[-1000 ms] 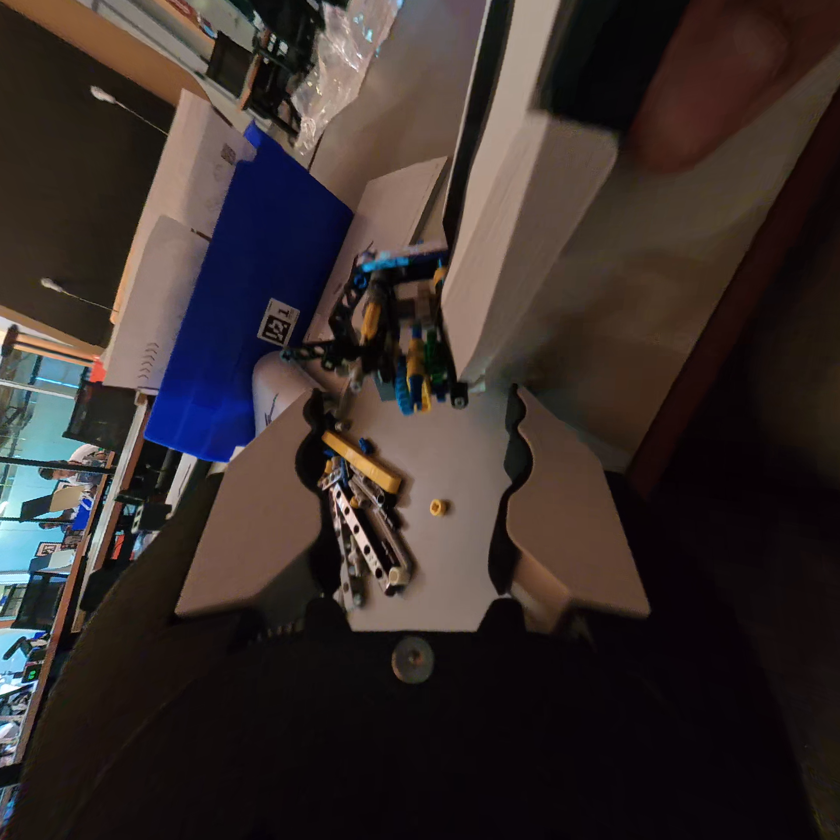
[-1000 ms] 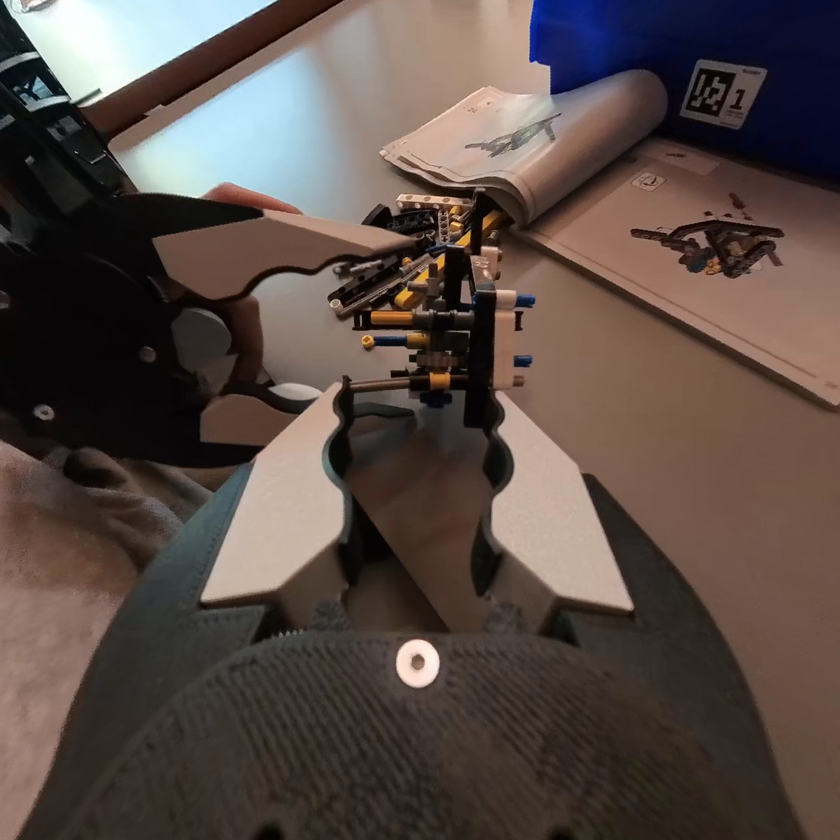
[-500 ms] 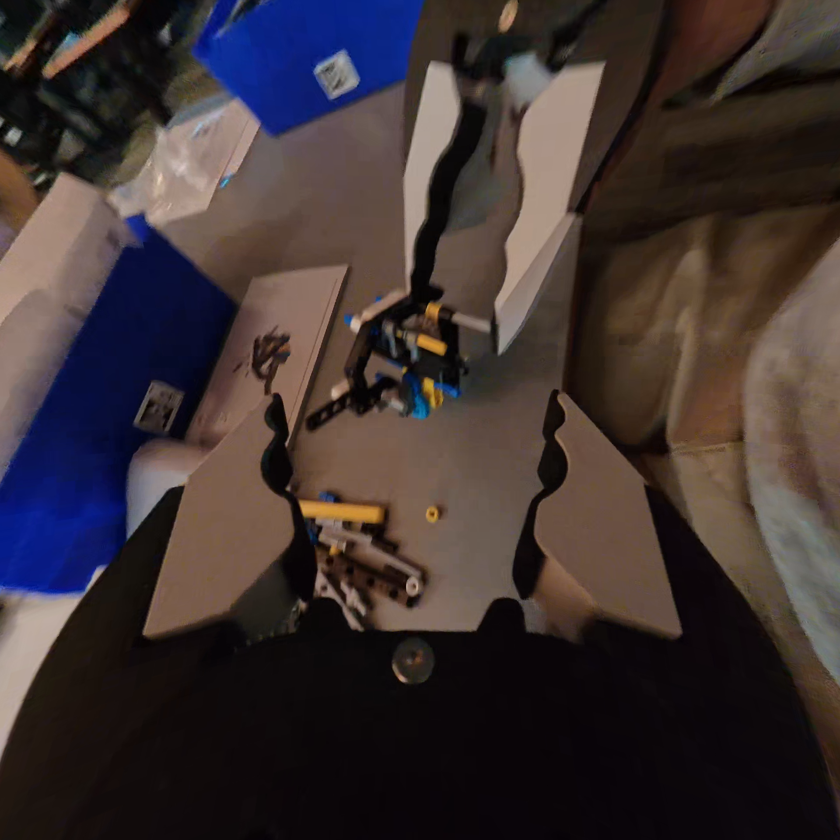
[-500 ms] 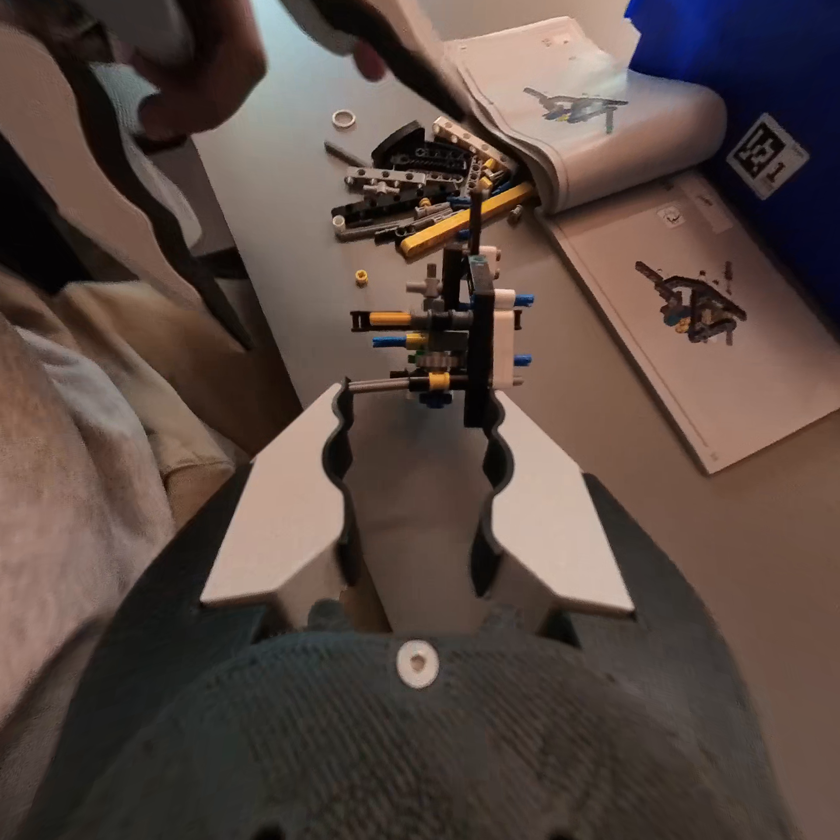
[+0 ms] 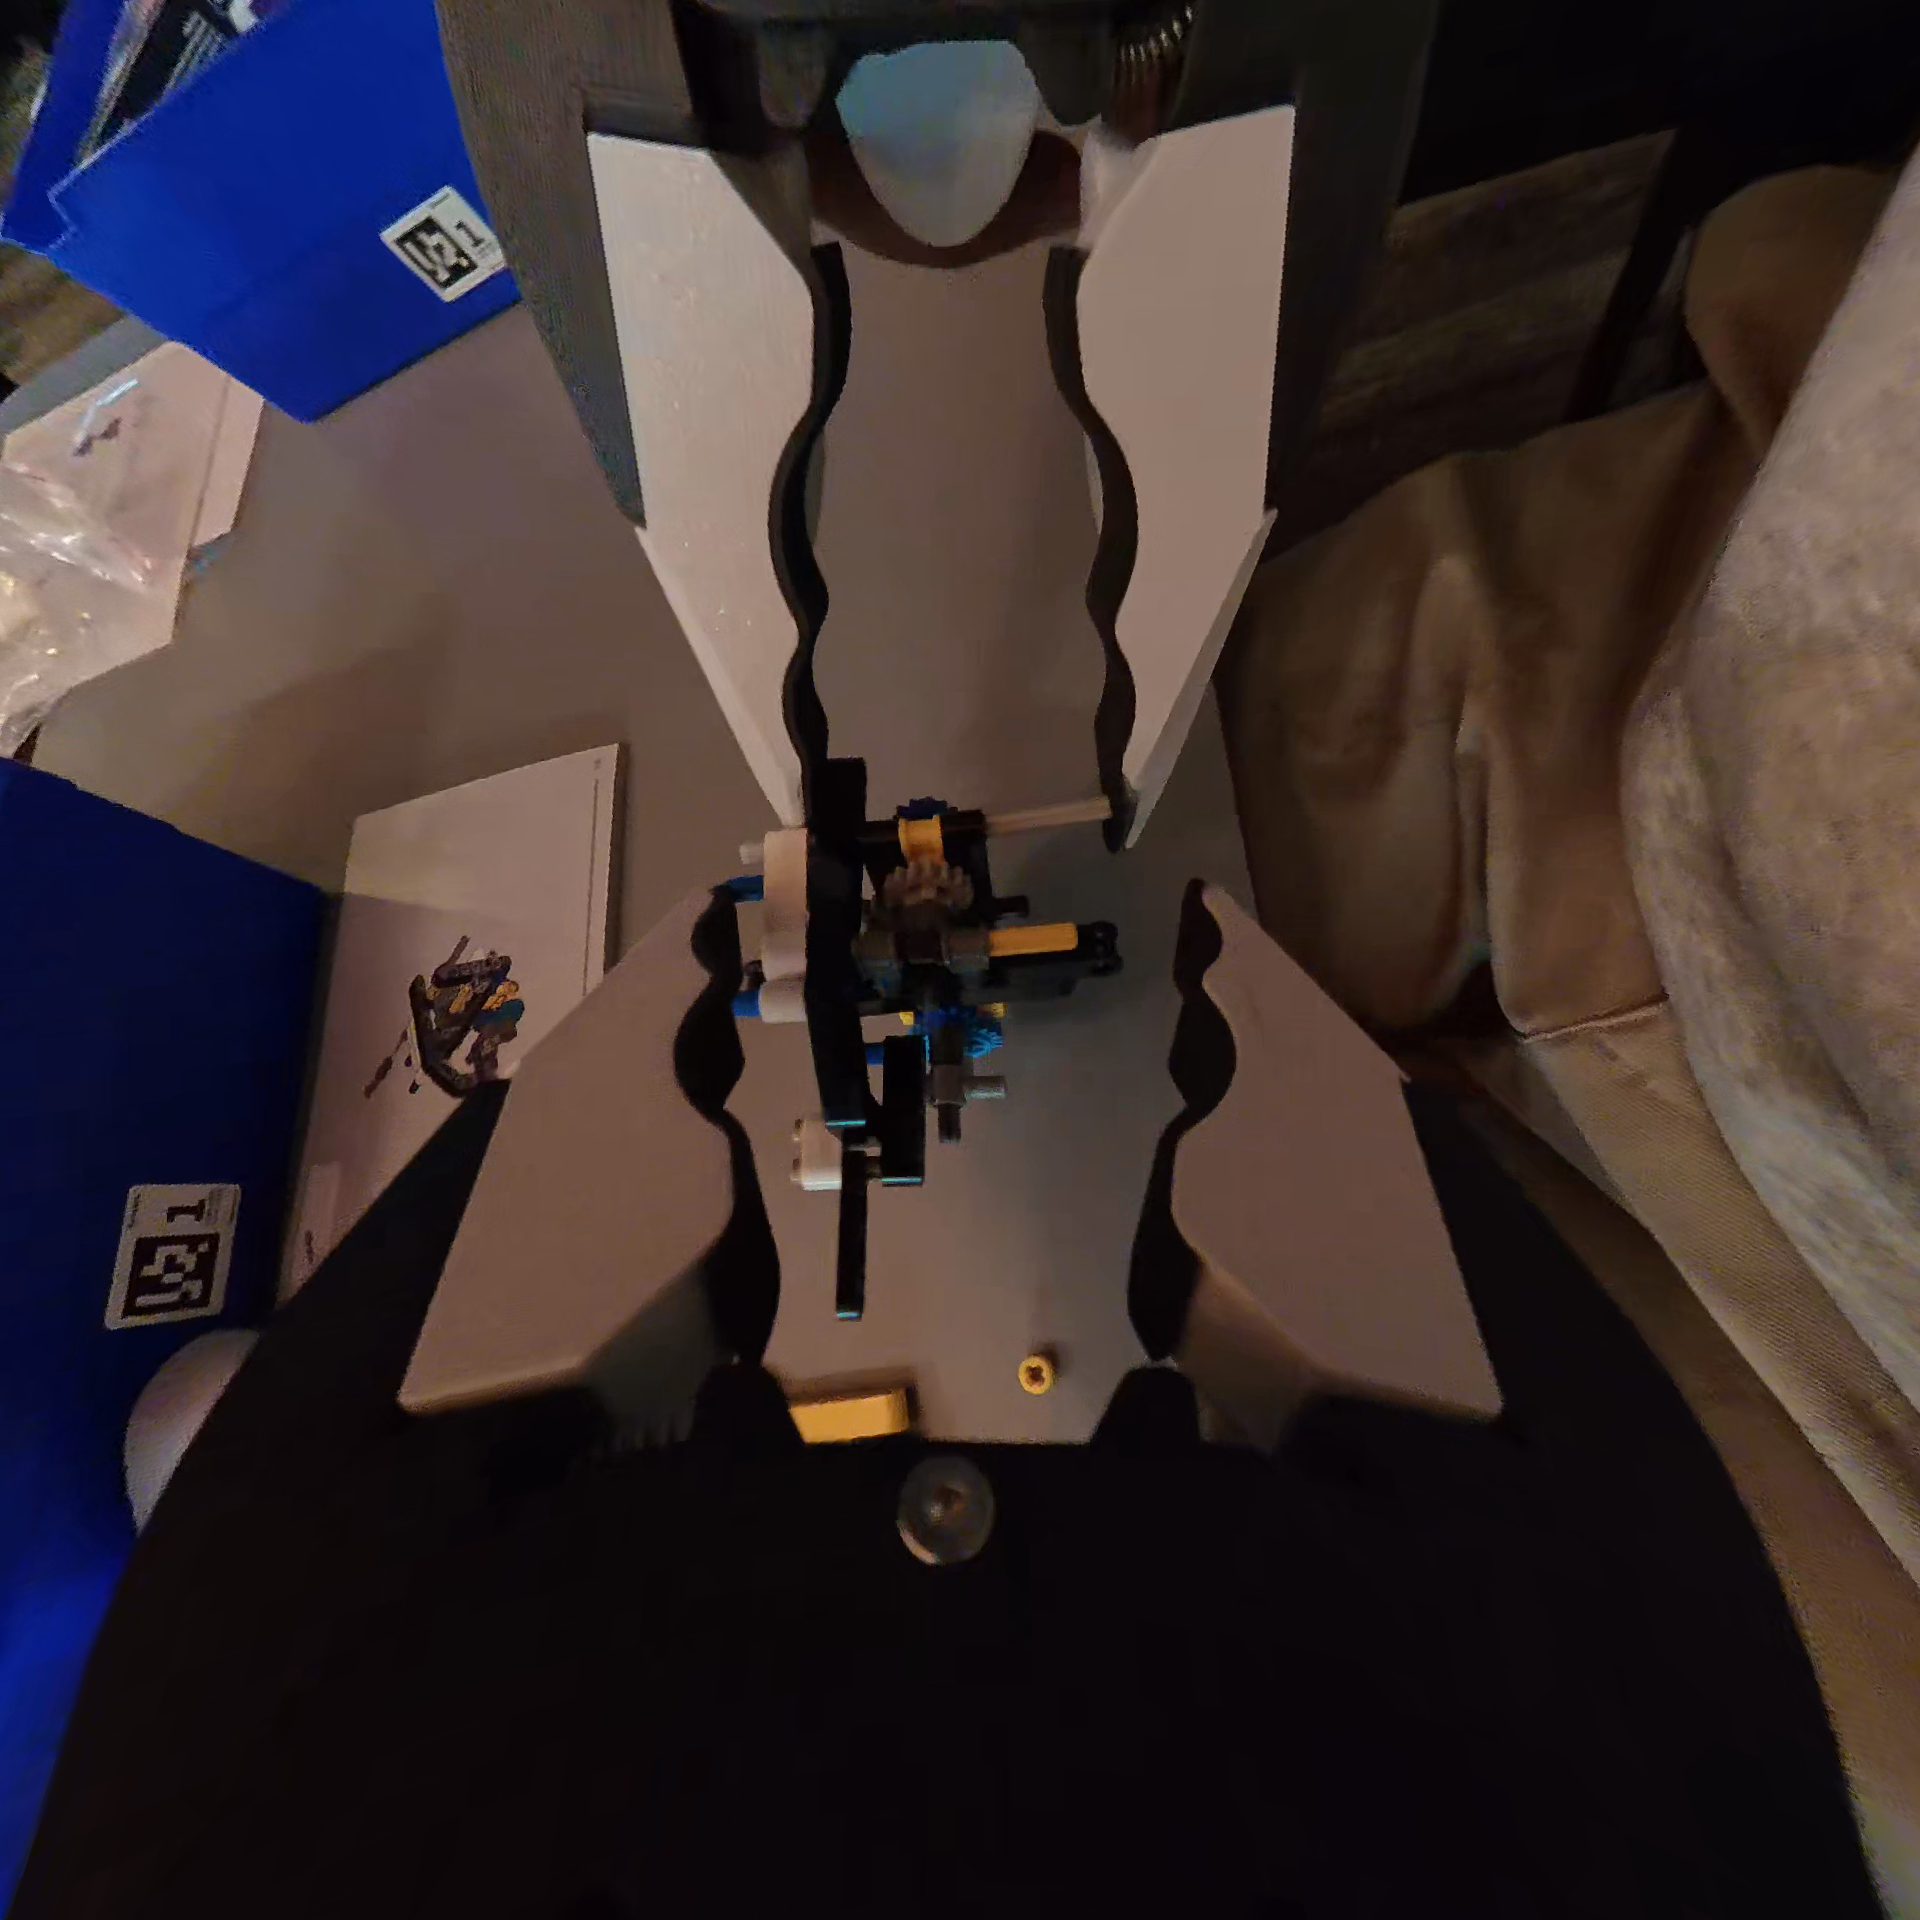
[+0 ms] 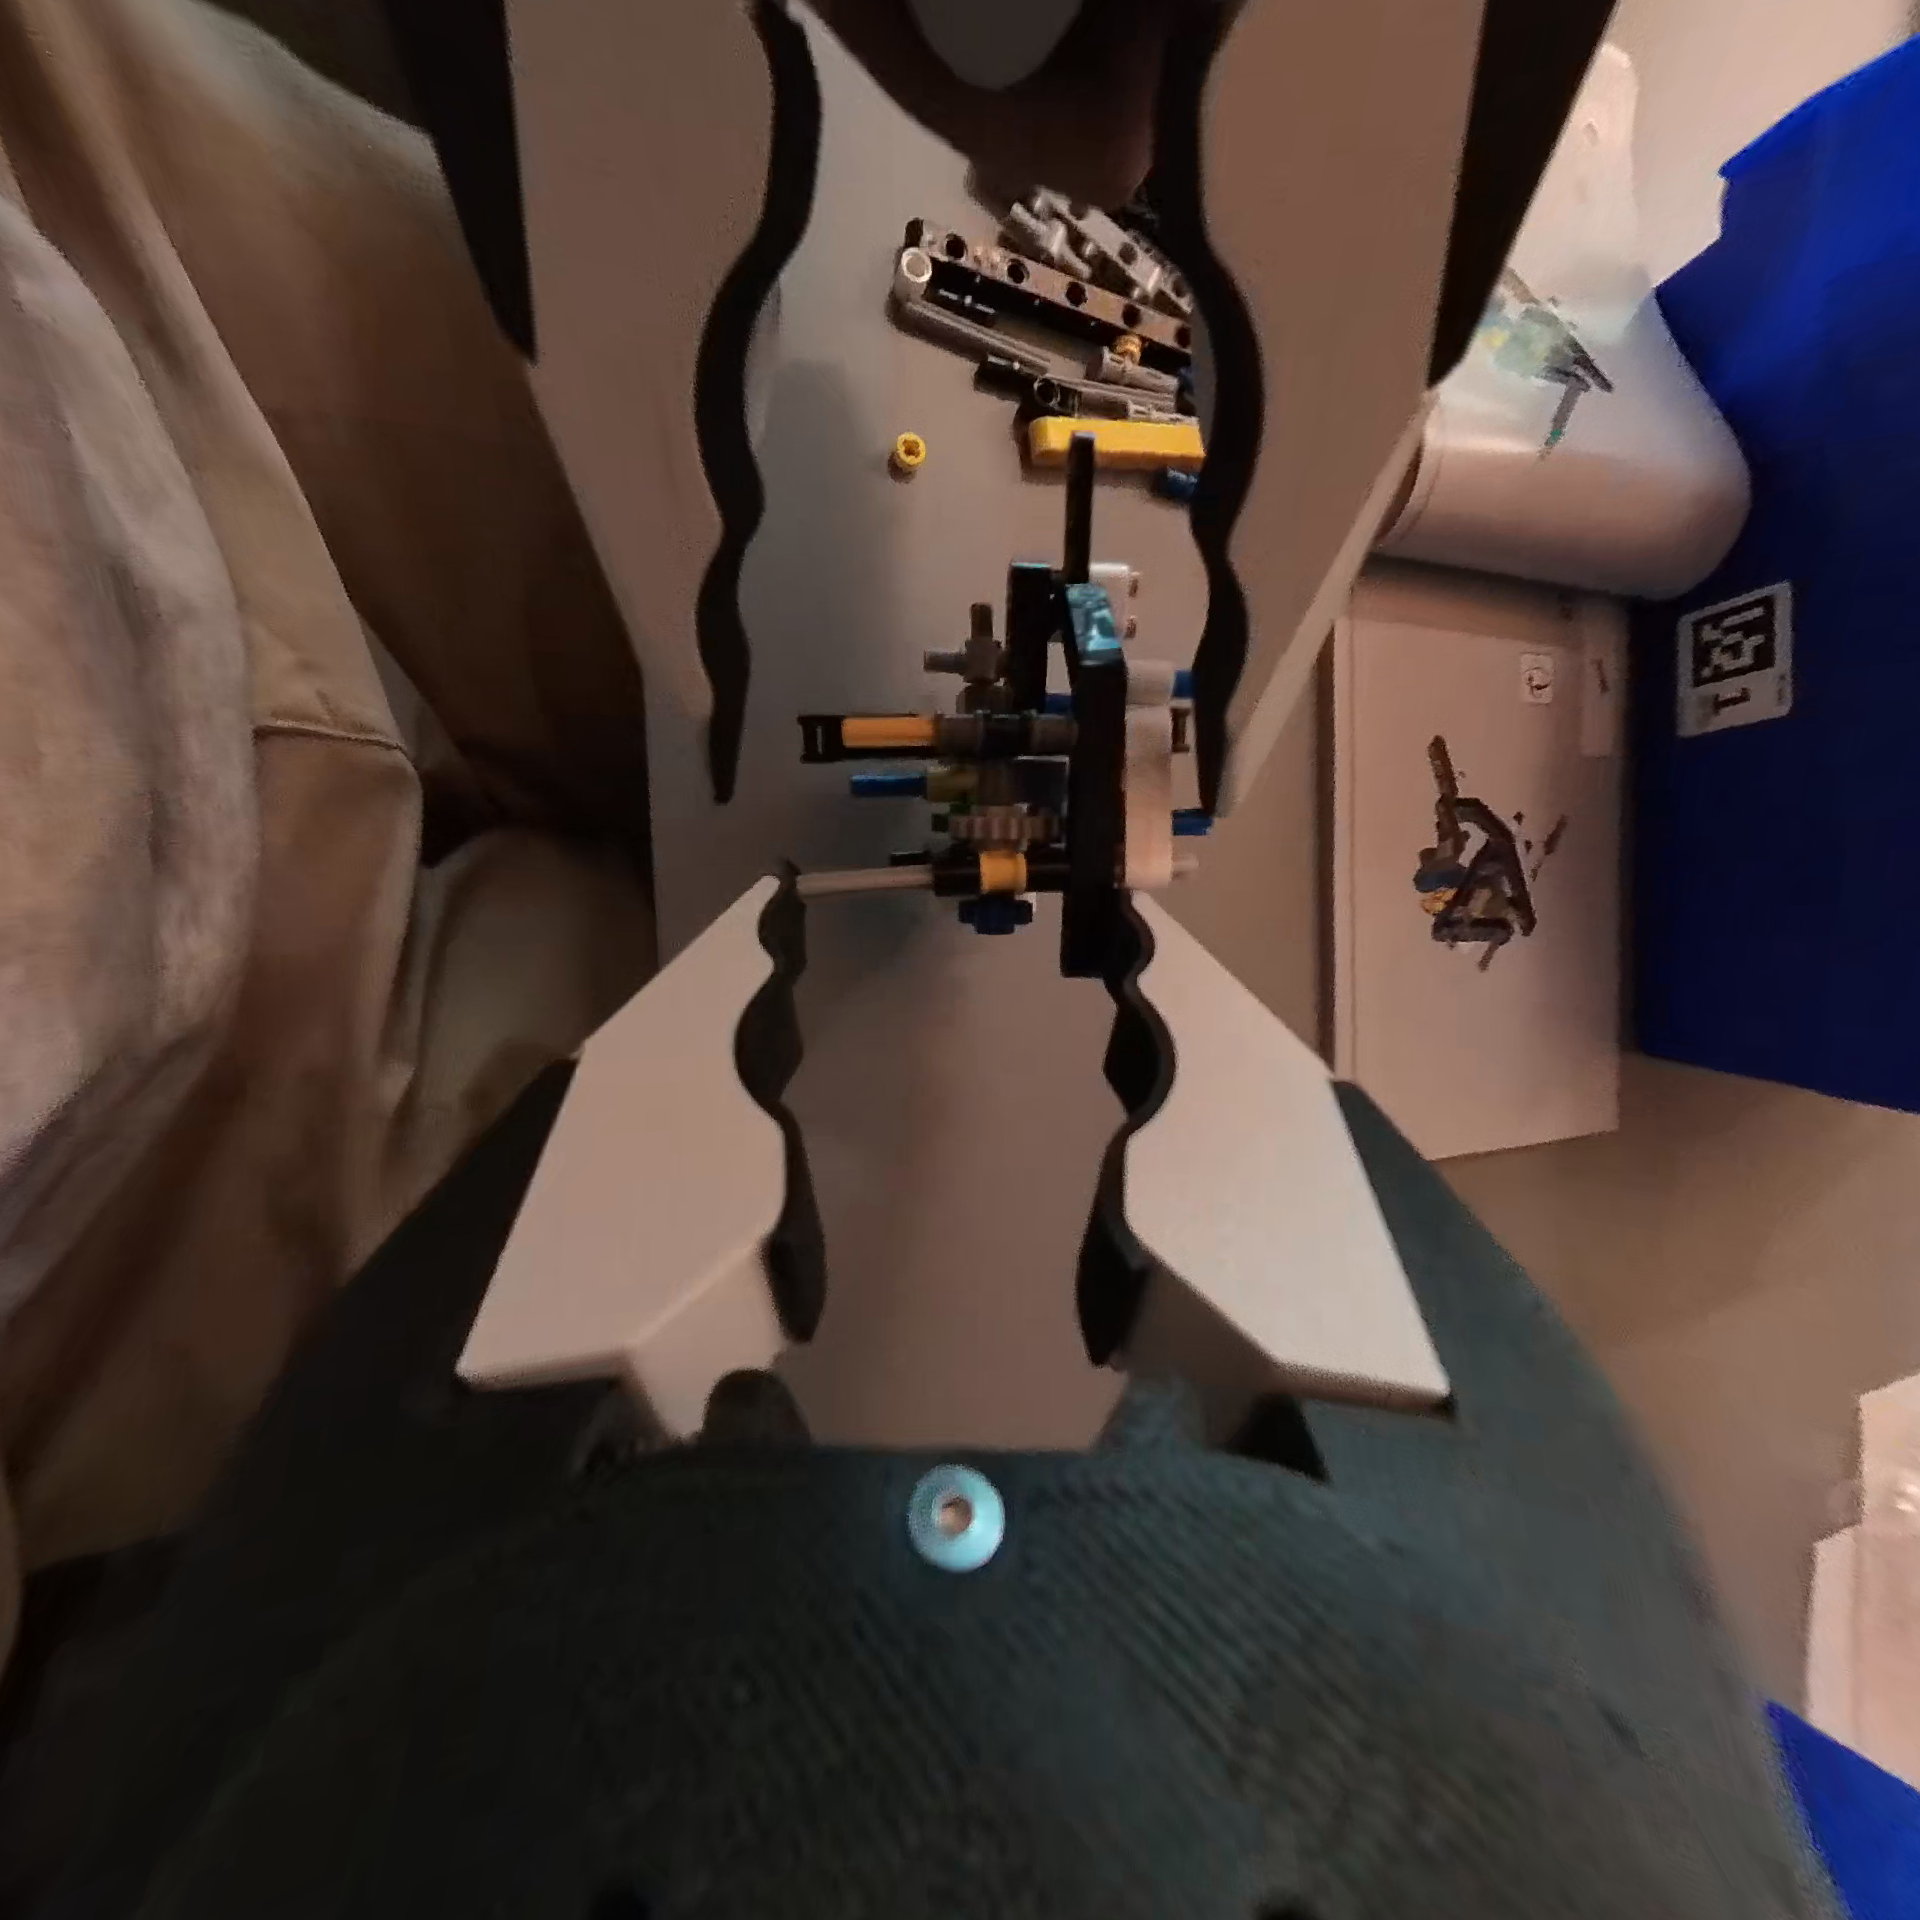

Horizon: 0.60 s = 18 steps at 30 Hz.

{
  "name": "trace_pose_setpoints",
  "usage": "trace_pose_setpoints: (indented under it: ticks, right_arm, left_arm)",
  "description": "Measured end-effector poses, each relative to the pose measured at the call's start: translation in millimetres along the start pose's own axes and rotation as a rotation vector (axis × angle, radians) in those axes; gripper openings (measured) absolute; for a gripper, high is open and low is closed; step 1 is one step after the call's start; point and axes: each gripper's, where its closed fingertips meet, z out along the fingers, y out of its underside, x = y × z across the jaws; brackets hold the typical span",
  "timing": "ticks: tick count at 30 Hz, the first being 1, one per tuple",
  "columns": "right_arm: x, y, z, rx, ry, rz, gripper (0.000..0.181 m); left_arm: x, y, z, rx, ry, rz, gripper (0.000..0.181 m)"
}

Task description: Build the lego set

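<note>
The partly built lego assembly, made of black beams, a white part, grey gears and yellow and blue pins, hangs above the table. My right gripper is shut on it, with one fingertip on the grey axle end and the other on the black beam. My left gripper is open and faces the right gripper head-on. Its jaws stand on either side of the assembly and are apart from it. In the right wrist view the left gripper comes down from the top.
A pile of loose black and grey beams, a yellow beam and a small yellow bush lie on the table. The open instruction booklet and blue bins are to one side. A person's beige clothing is on the other. The grippers are tip to tip, or close to it. My left tips are roughly 11 centimeters from the small yellow bush. Seen from the left wrist view as well.
My left gripper has swung round and moved in, so its open jaws now straddle the assembly. My right gripper has turned a little with the assembly still in it.
</note>
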Motion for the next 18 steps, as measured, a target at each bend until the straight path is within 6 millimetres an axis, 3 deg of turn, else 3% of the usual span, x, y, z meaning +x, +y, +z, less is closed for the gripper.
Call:
trace_pose_setpoints:
  ticks: [1,6,13,18]
  right_arm:
    - [0,1,0,-0.008,-0.004,-0.015,0.059]
    - [1,6,4,-0.052,-0.026,-0.04,0.06]
    - [0,4,7,-0.065,-0.046,-0.025,0.059]
    - [-4,2,7,-0.013,-0.066,0.032,0.059]
  left_arm:
    - [-2,1,0,-0.015,-0.009,-0.004,0.08]
    - [-8,3,-5,-0.068,-0.004,-0.082,0.057]
    - [5,6,1,-0.135,0.084,-0.152,0.082]
    - [4,10,8,-0.142,0.028,-0.158,0.077]
